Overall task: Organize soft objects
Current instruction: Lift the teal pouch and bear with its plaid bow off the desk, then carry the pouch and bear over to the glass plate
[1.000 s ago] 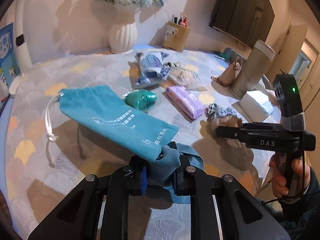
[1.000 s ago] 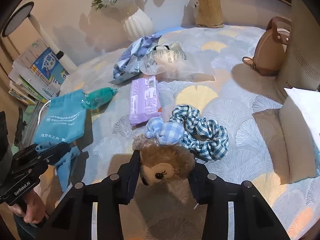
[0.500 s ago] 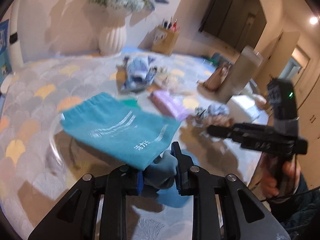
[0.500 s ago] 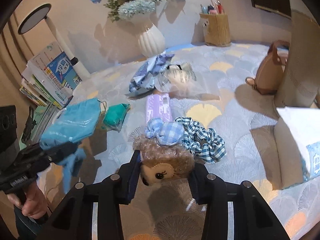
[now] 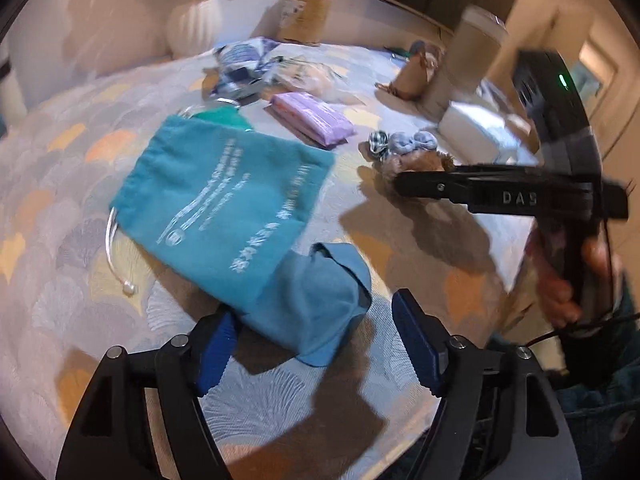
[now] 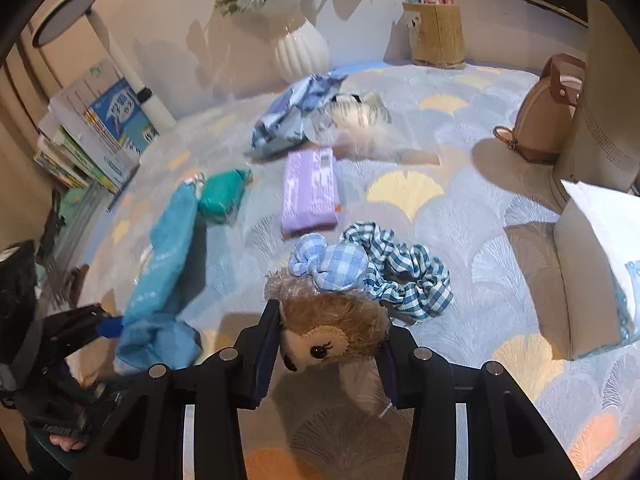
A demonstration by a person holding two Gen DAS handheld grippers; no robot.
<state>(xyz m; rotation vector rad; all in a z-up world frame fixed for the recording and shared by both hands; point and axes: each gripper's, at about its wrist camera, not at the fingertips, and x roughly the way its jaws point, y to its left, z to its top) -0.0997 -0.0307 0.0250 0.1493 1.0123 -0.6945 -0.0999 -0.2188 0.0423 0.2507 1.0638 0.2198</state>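
A teal drawstring bag [image 5: 224, 196] lies flat on the patterned tablecloth, and a blue cloth [image 5: 316, 300] sticks out from its near end. My left gripper [image 5: 316, 340] is opening; the cloth lies between the blue pads [image 5: 216, 344], which do not press on it. In the right wrist view the bag [image 6: 168, 248] and cloth [image 6: 156, 340] lie at the left. My right gripper [image 6: 332, 344] is shut on a brown plush toy [image 6: 332, 328], held just above the table. Two checked scrunchies [image 6: 400, 280] lie right behind the toy.
A purple tissue pack [image 6: 310, 190] and a green pouch [image 6: 222, 196] lie mid-table, with a blue patterned packet [image 6: 292, 116] and a clear bag behind. A white vase [image 6: 300, 48], pen holder [image 6: 436, 36], brown handbag [image 6: 548, 120] and white box [image 6: 596, 272] line the back and right.
My left gripper came down with the teal bag and cloth, set them on the table and spread its jaws off the cloth. The right gripper kept its hold on the plush toy.
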